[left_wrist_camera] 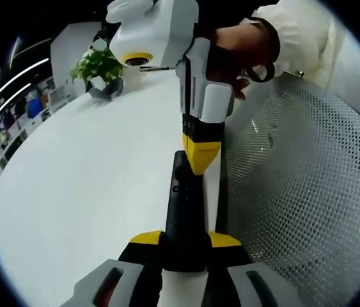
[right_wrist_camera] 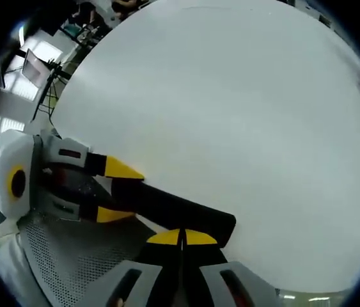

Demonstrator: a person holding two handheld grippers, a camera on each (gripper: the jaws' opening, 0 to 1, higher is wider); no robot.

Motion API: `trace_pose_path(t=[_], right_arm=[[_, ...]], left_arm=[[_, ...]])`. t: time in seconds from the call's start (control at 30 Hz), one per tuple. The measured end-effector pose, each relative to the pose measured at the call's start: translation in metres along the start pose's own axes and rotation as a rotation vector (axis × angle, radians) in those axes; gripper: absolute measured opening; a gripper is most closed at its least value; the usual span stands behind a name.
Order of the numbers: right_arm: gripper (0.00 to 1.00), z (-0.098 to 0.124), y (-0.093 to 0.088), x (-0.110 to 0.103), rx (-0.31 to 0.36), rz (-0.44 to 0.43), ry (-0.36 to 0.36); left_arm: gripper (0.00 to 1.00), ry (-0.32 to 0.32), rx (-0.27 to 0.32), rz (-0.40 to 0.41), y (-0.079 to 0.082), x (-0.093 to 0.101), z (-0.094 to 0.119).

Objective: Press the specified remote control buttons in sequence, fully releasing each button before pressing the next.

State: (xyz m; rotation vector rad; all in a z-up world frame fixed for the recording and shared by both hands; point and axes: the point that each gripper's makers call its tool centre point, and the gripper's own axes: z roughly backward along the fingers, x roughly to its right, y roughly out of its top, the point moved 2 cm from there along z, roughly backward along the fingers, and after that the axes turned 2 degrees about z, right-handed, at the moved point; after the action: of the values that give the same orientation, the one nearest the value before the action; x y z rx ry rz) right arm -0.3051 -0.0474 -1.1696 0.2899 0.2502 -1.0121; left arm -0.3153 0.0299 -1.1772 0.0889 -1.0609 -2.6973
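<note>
Black remote control [left_wrist_camera: 185,214], long and slim, at lower centre of the left gripper view, clamped at its near end between the yellow-tipped jaws of the left gripper [left_wrist_camera: 185,240], far end lying along the right edge of the white table [left_wrist_camera: 84,192]. Right gripper [left_wrist_camera: 200,153] entering from the top of the frame, jaws closed together, yellow tip down on the remote's upper face near its far end. Hand [left_wrist_camera: 243,48] in a pale sleeve around that gripper's body, upper right. White perforated mesh surface [left_wrist_camera: 295,192] beside the table at right. Potted green plant [left_wrist_camera: 100,67] at upper left.

In the right gripper view: right gripper [right_wrist_camera: 181,238] at bottom centre, jaws shut tight, touching the remote control [right_wrist_camera: 173,208]; left gripper [right_wrist_camera: 119,192] at left, gripping the remote's other end.
</note>
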Motion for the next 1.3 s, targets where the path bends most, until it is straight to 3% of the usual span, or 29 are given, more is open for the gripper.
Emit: trace_pose_path(t=[0.43,1.3], right_arm=[[0.0,0.0038,0.0102,0.0019,0.019,0.013,-0.012],[0.0,-0.0035,0.0106,0.0037,0.003,0.014,-0.066]], left_arm=[[0.24,-0.001,-0.001,-0.001,0.0002,0.0004,0.0005],[0.24,-0.005,0.0,-0.002,0.0005,0.0,-0.0001]])
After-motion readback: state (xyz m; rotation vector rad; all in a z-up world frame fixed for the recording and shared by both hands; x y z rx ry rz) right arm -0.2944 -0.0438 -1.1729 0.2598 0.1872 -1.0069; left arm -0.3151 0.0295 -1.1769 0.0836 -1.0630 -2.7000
